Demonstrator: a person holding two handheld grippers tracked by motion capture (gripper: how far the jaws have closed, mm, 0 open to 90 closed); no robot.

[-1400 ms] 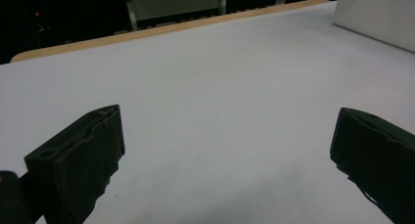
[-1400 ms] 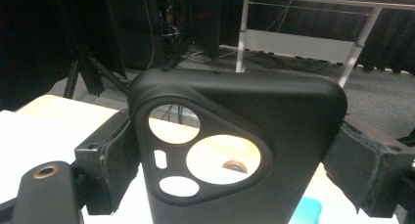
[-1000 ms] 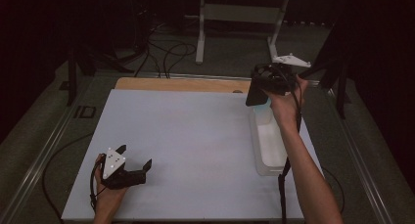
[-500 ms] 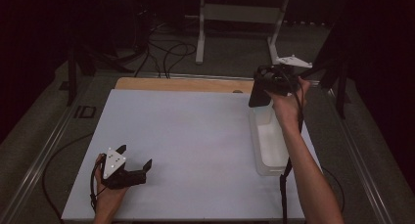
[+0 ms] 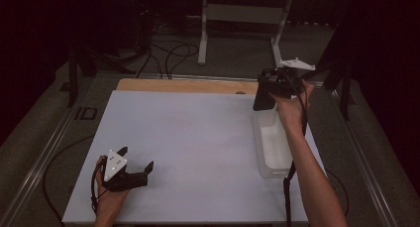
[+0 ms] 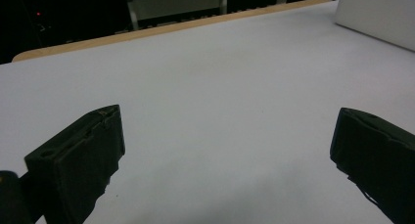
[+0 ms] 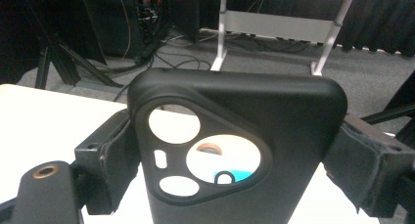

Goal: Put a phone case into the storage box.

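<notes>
A black phone case [image 7: 240, 150] with several camera cutouts stands upright between the jaws of my right gripper [image 7: 235, 165], which is shut on its two sides. In the high view the right gripper [image 5: 270, 90] holds the phone case [image 5: 262, 95] in the air above the far end of a clear plastic bin [image 5: 273, 147]. My left gripper [image 5: 136, 160] rests low on the white table [image 5: 198, 138] near its front left corner. Its jaws stand wide apart, and in the left gripper view only bare tabletop [image 6: 220, 111] lies between them.
The clear bin lies along the table's right edge and looks empty. A wooden strip [image 5: 183, 85] runs along the table's far edge. Beyond it are a dark floor, cables and a metal stand [image 5: 242, 19].
My right gripper has drifted slightly right and a little lower with the phone case. The left gripper has stayed where it was.
</notes>
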